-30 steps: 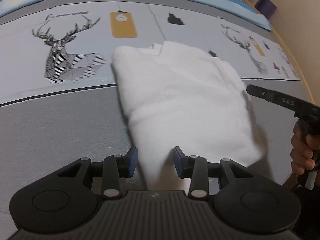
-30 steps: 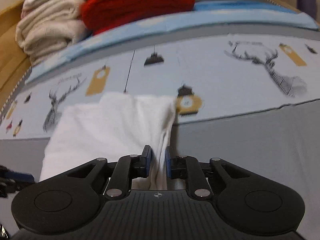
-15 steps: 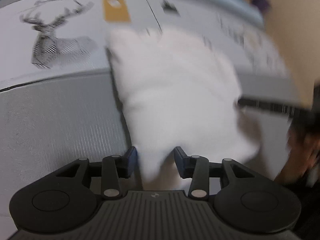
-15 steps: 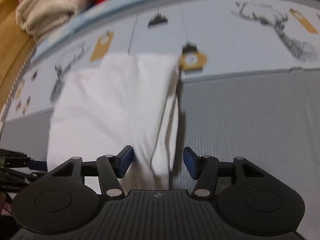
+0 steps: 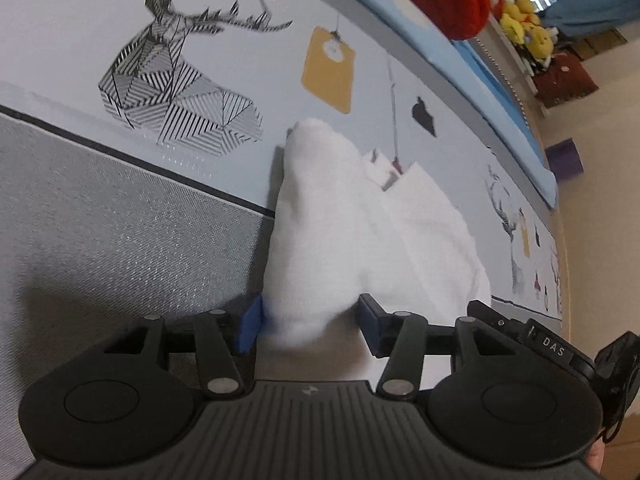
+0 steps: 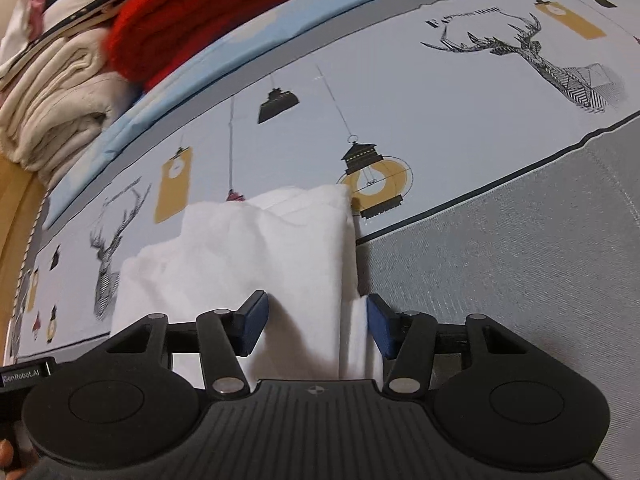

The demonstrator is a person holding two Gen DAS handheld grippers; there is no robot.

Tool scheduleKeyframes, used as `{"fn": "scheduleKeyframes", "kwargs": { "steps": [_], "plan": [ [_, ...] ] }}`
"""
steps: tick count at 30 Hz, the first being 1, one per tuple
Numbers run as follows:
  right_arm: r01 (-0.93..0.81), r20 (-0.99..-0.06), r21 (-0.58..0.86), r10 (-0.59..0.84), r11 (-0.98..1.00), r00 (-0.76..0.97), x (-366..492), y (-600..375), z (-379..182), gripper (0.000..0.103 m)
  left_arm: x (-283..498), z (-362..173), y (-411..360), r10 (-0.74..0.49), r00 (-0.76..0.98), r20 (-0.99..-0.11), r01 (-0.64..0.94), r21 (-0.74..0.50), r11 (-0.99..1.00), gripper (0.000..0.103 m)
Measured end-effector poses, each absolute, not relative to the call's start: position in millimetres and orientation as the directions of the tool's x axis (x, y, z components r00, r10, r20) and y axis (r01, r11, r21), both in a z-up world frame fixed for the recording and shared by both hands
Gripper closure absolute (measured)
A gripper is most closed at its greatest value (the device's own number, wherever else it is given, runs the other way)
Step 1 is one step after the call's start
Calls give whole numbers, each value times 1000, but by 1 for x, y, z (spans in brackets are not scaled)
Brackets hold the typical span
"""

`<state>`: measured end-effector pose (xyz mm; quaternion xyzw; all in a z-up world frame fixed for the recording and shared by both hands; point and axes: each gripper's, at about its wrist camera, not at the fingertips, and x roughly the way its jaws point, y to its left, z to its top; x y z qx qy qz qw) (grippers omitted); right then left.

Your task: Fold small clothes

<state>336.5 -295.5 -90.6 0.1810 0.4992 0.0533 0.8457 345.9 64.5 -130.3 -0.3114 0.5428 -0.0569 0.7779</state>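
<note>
A small white garment (image 5: 352, 240) lies folded on a printed bedsheet (image 5: 120, 220); it also shows in the right wrist view (image 6: 248, 256). My left gripper (image 5: 308, 322) is open, its jaws on either side of the garment's near left corner, which bulges between them. My right gripper (image 6: 316, 322) is open around the garment's near right edge, with layered folds between the blue pads (image 6: 378, 330). The right gripper's body (image 5: 532, 336) shows at the right in the left wrist view.
The sheet (image 6: 500, 280) has deer, lantern and tag prints and a grey band nearer me. A red knit (image 6: 208, 12) and cream folded blankets (image 6: 60, 104) are stacked at the far edge. Yellow plush toys (image 5: 528, 36) sit beyond the bed.
My right gripper has opened and let go of the garment's edge. Both grippers have tilted and moved in close to the garment's near corners.
</note>
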Motion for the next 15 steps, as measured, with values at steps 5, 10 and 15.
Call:
{"fn": "scheduleKeyframes", "kwargs": {
  "steps": [5,10,15],
  "plan": [
    [110,-822,352,251,929,511,345,-295,-99,68,359,-137,63,-404,427,-809,-241,-532,812,58],
    [79,-777,352,244,932,581,347,-288,-89,99,360,-101,52,-327,545,-772,-91,-442,892,68],
    [21,-681,309,205,951,703,345,-280,-69,94,353,-79,60,-196,633,-749,-129,-352,927,46]
  ]
}}
